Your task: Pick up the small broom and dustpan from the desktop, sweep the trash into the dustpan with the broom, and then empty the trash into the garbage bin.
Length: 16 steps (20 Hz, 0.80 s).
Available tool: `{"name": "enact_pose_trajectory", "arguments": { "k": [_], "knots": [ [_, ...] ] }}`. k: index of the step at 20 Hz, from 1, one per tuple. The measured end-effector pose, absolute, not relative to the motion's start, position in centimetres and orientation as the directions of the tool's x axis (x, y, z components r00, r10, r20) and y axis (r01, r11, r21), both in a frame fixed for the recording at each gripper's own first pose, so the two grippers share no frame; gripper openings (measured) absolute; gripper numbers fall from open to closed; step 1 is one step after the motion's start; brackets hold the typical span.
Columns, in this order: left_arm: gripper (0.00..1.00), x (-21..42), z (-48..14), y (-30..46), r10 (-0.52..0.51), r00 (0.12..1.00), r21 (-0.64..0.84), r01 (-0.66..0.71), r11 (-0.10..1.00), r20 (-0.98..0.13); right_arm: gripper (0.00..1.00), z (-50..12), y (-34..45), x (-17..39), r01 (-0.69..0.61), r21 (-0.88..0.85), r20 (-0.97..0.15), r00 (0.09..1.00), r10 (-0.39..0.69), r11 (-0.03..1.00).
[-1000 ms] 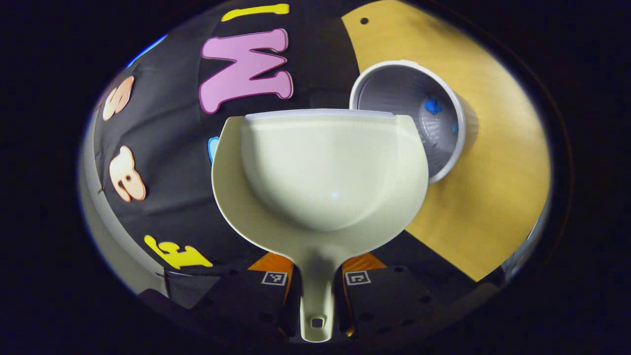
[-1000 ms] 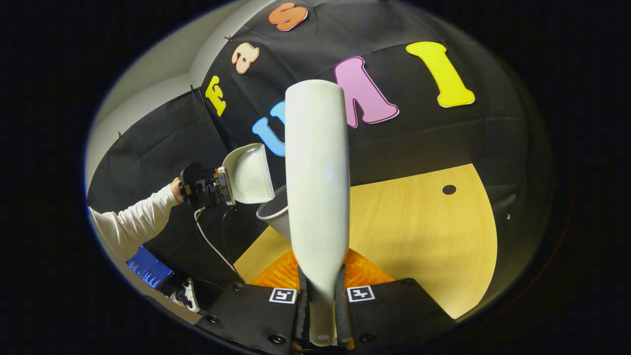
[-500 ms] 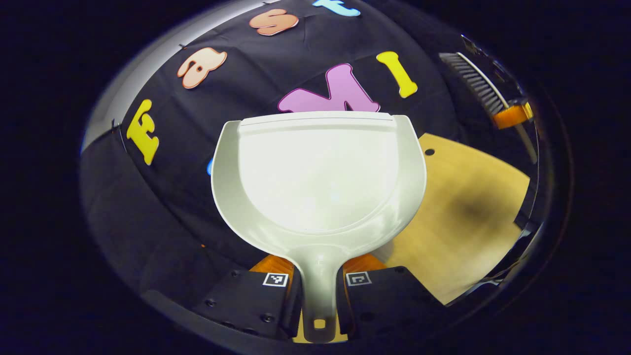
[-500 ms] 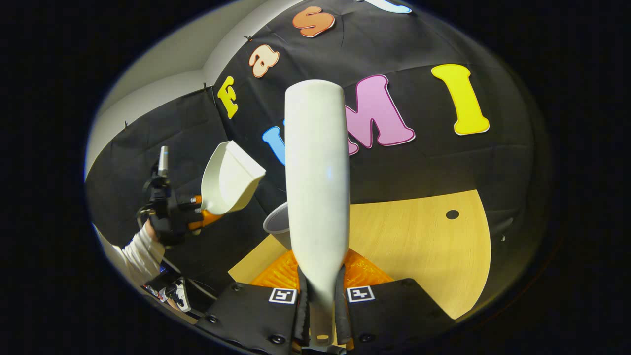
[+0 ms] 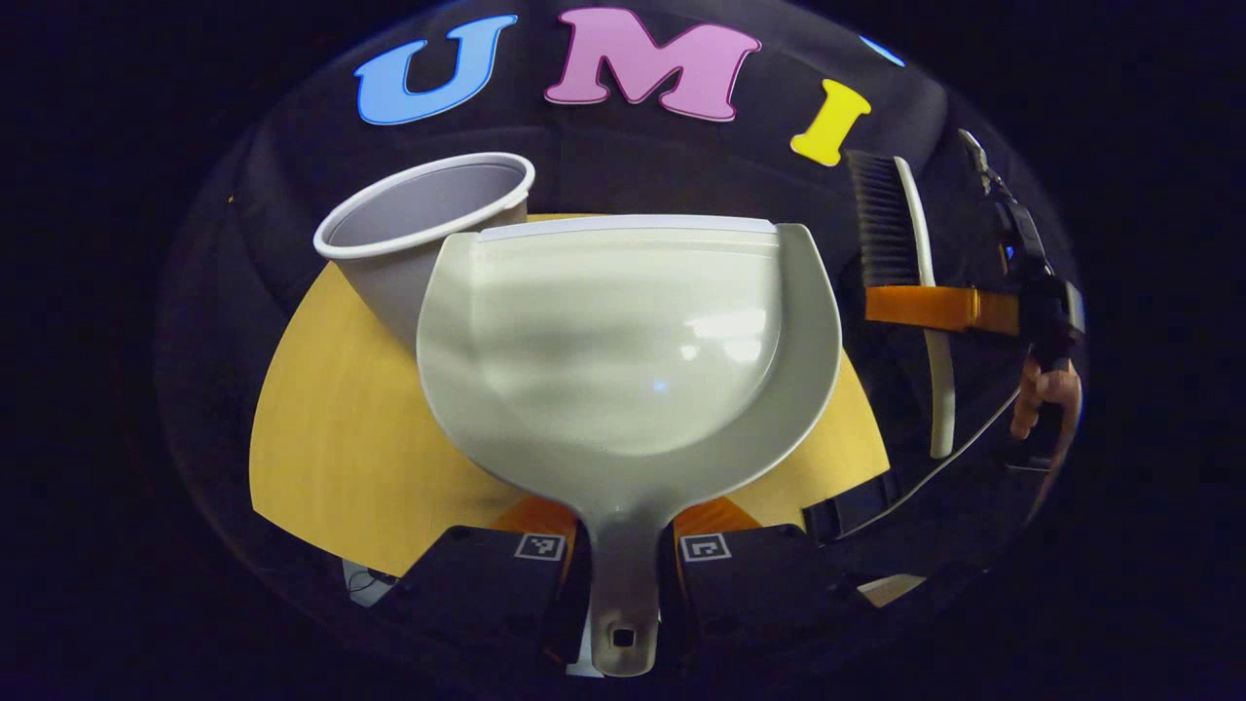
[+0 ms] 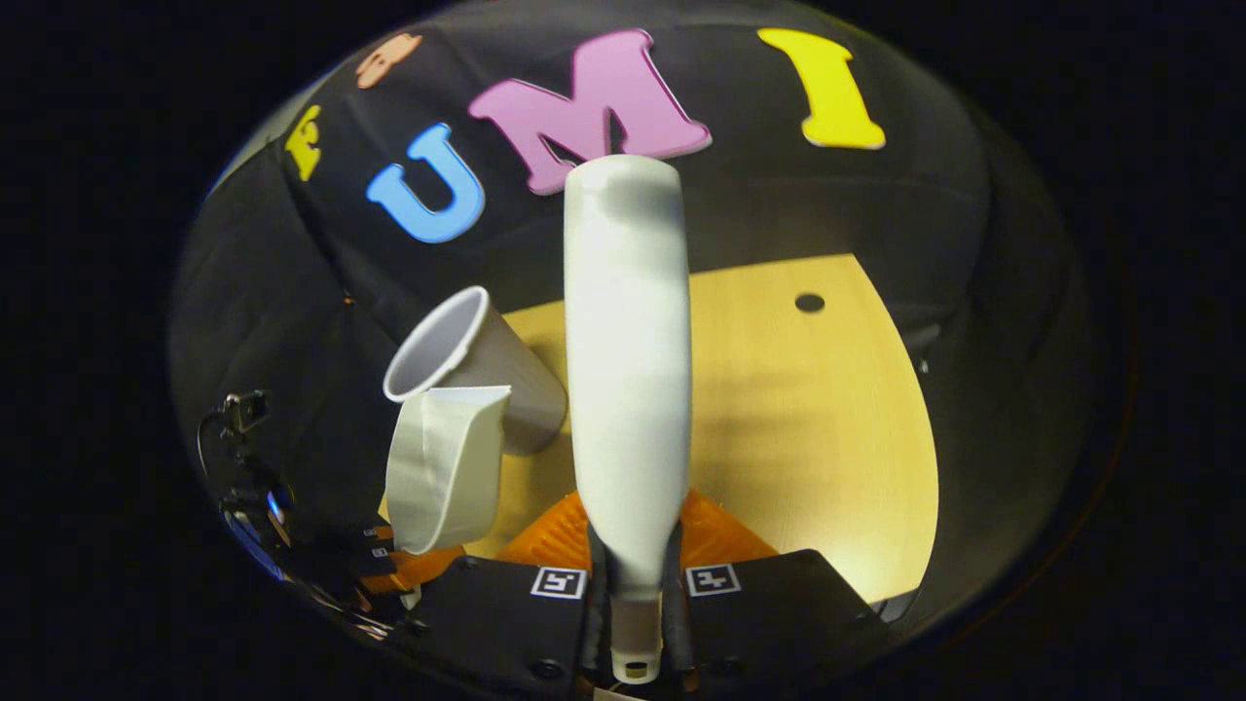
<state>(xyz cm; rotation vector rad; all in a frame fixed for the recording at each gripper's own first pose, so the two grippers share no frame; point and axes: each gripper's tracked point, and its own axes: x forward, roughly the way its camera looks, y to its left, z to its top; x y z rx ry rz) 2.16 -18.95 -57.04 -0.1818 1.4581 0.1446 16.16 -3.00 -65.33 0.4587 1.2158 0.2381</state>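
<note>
My left gripper [image 5: 623, 550] is shut on the handle of the pale dustpan [image 5: 633, 341], whose scoop looks empty and is held above the wooden table [image 5: 331, 409]. The grey garbage bin [image 5: 414, 234] stands just behind the pan's left side. My right gripper [image 6: 631, 574] is shut on the handle of the small white broom [image 6: 628, 370], which points forward over the table. In the right gripper view the dustpan [image 6: 443, 467] hangs low on the left, in front of the bin [image 6: 467, 360]. In the left gripper view the broom [image 5: 910, 282] shows its dark bristles at the right.
A small round hole [image 6: 809, 302] sits in the tabletop near its far edge. Black cloth walls close in behind and on both sides. A hand [image 5: 1042, 399] and a cable show at the far right of the left gripper view.
The dustpan has swung away from above the bin and come down low beside it, in front of the bin. The broom has tipped down toward the table.
</note>
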Motion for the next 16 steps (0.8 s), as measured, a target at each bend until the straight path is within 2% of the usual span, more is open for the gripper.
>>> {"name": "enact_pose_trajectory", "arguments": {
  "k": [3, 7, 9, 11, 16],
  "knots": [
    [0.27, 1.3, -61.1, -18.2, -0.035, -0.013, -0.03, -0.267, 0.963, -0.999, 0.23, -71.3, -0.4, 14.0, 0.121, 0.426, -0.9, 0.163, 0.405, 0.897],
    [0.27, 2.1, -62.9, -18.2, 0.001, -0.152, 0.037, -0.232, 0.972, -0.988, 0.23, -75.3, 1.4, 11.9, 0.176, 0.355, -0.929, -0.044, 0.367, 0.918],
    [0.27, 2.8, -63.1, -18.5, 0.01, -0.207, 0.058, -0.228, 0.972, -0.978, 0.23, -76.2, 1.7, 12.2, 0.207, 0.315, -0.935, -0.103, 0.34, 0.926],
    [0.27, 3.9, -62.7, -19.0, 0.003, -0.245, 0.067, -0.256, 0.964, -0.97, 0.23, -76.3, 1.5, 11.8, 0.179, 0.271, -0.942, -0.152, 0.299, 0.946],
    [0.27, 6.9, -61.2, -19.3, 0.061, -0.271, 0.124, -0.221, 0.967, -0.961, 0.23, -74.9, -0.2, 11.6, 0.122, 0.19, -0.947, -0.239, 0.215, 0.974]
  ]
}}
